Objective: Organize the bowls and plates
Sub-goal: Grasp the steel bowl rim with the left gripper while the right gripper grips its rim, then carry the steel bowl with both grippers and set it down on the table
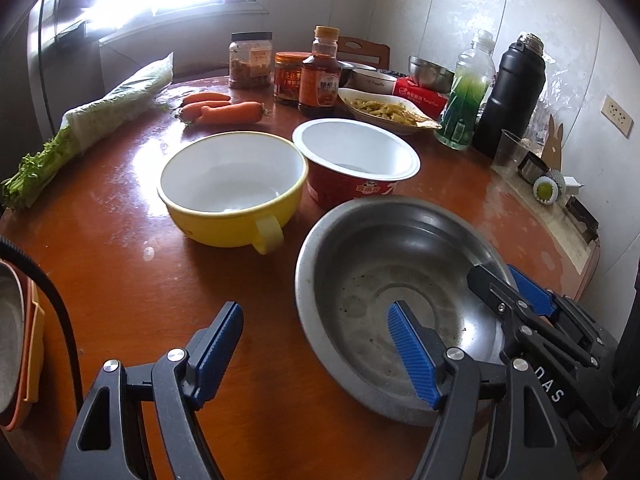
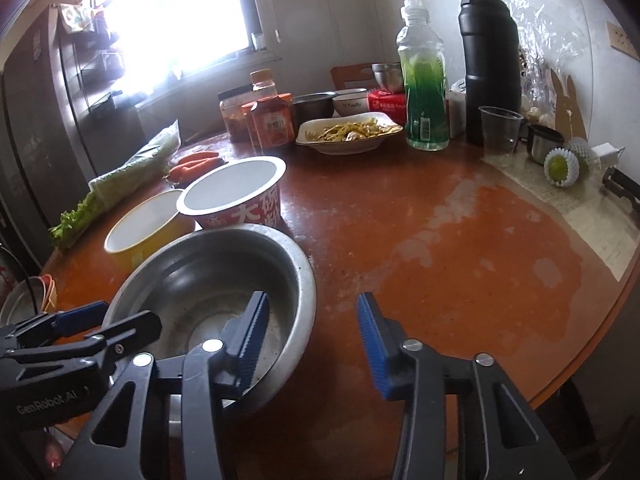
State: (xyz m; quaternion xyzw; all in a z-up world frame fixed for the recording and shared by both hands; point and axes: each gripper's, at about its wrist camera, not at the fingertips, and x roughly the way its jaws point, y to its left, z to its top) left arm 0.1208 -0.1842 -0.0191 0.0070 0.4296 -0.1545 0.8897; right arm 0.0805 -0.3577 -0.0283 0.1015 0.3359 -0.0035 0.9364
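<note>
A large steel bowl (image 1: 384,280) (image 2: 208,276) sits empty on the round wooden table (image 2: 440,260), nearest to me. My left gripper (image 1: 316,352) (image 2: 124,312) is open and straddles the bowl's left rim, one blue pad inside and one over the table. Over the opposite rim, my right gripper (image 2: 312,340) (image 1: 496,276) is open too, its pads clear of the metal. Behind the steel bowl stand a yellow bowl with a handle (image 1: 232,188) (image 2: 144,224) and a red paper noodle bowl (image 1: 356,160) (image 2: 236,192), both empty. A white plate of food (image 1: 384,110) (image 2: 348,132) lies further back.
Carrots (image 1: 224,110) and bagged celery (image 1: 92,120) lie at the back left. Jars and a sauce bottle (image 1: 320,76), small steel bowls (image 1: 430,74), a green bottle (image 2: 424,92), a black flask (image 2: 490,64) and a plastic cup (image 2: 500,128) line the back. Stacked dishes (image 1: 16,344) show at the left edge.
</note>
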